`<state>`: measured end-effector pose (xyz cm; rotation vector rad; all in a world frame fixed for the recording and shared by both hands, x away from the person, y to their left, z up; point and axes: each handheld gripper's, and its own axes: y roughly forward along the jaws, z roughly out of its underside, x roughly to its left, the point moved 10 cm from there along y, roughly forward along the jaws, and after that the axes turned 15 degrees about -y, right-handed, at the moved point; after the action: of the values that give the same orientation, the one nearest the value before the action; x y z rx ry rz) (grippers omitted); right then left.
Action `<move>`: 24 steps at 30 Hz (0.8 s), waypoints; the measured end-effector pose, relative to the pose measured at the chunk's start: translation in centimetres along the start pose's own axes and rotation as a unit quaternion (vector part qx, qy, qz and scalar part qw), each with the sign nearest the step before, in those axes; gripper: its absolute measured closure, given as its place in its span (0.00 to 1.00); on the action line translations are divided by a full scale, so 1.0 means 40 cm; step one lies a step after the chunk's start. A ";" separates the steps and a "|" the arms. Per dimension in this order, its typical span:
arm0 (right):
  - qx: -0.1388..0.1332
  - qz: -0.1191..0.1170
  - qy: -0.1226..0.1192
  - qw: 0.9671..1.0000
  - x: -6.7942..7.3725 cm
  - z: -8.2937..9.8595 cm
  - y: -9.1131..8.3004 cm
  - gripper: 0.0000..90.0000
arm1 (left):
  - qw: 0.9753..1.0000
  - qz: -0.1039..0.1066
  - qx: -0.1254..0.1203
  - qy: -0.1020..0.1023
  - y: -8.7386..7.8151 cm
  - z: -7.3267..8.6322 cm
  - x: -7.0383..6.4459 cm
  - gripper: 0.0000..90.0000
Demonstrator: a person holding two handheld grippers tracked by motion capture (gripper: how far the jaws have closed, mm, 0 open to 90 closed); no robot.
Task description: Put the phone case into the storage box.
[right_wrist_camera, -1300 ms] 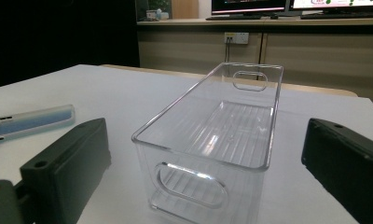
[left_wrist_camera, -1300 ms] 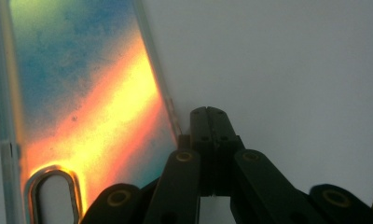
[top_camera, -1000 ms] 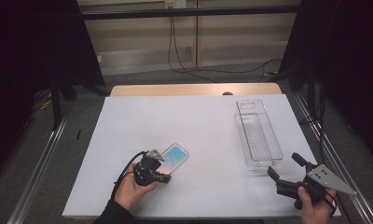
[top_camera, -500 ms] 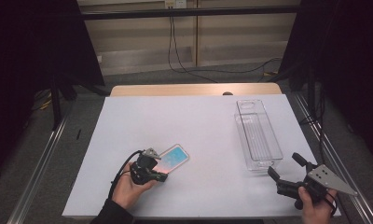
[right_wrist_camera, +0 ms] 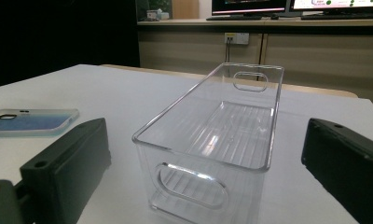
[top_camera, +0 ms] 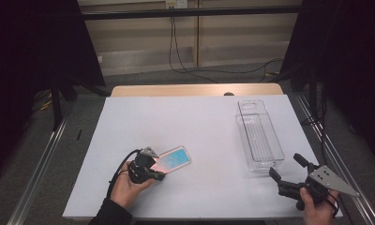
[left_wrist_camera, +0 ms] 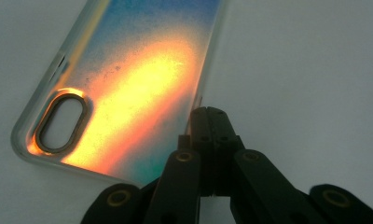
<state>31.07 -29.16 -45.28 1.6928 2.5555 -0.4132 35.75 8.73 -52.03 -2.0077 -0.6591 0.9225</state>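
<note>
Case (top_camera: 175, 159): lies flat on your counter (top_camera: 195, 126), at 7 o'clock from centre. Your left hand-held gripper (top_camera: 153, 171) sits at the case's 8 o'clock end, jaws closed together at its edge; whether they pinch it you cannot tell. Your right hand-held gripper (top_camera: 286, 169): jaws spread wide, at the 6 o'clock end of the clear bin (top_camera: 259, 137).

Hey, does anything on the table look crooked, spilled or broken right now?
Nothing looks spilled or broken. The phone case lies flat but at a slant to the table edges, with the left gripper shut at its long edge. The clear bin stands upright and empty, the right gripper open near it.
</note>
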 end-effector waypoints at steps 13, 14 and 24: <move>0.000 0.000 0.000 1.000 0.000 0.000 0.000 0.00 | 1.000 -0.013 -0.006 -0.007 -0.009 -0.005 0.026 1.00; 0.000 -0.001 0.000 1.000 0.001 0.000 0.001 0.01 | 1.000 -0.015 -0.007 -0.008 -0.010 -0.006 0.030 1.00; 0.000 -0.001 0.000 1.000 0.000 0.000 0.001 0.01 | 0.999 -0.025 -0.015 -0.021 -0.013 -0.013 0.047 1.00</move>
<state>31.10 -29.14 -45.29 1.6910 2.5560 -0.4138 37.23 10.10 -52.07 -1.9939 -0.7467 0.9337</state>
